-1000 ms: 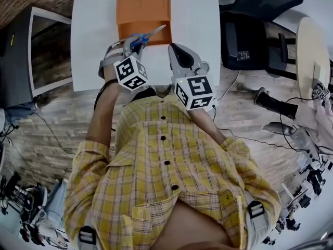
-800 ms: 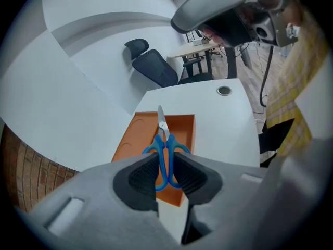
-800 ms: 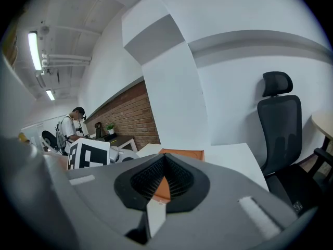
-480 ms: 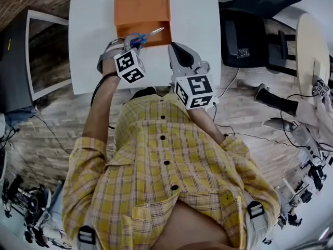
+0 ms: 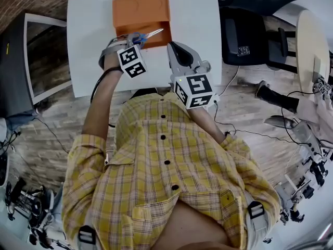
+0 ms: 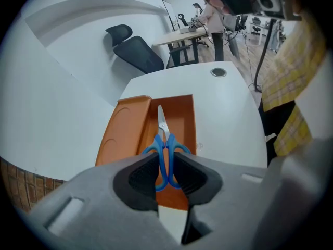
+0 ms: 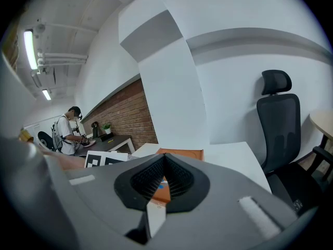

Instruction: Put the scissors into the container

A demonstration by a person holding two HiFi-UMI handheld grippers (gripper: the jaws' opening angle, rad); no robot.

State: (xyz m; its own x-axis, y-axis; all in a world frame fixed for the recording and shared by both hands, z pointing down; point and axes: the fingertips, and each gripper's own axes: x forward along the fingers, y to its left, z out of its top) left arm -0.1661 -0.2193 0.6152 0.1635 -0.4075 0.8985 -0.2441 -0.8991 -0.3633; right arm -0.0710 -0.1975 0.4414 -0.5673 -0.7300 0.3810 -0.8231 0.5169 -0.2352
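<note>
Left gripper view: scissors (image 6: 165,142) between jaws, above orange container (image 6: 184,120).

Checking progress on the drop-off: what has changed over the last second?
The left gripper, shut on the scissors, has edged forward, carrying them a little further over the near edge of the orange container. Nothing was let go. The right gripper stays shut and empty; the container has not moved.

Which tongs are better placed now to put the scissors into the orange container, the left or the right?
Left. The left tongs are shut on the blue scissors, whose blades point over the orange container. The right tongs are shut and hold nothing.
</note>
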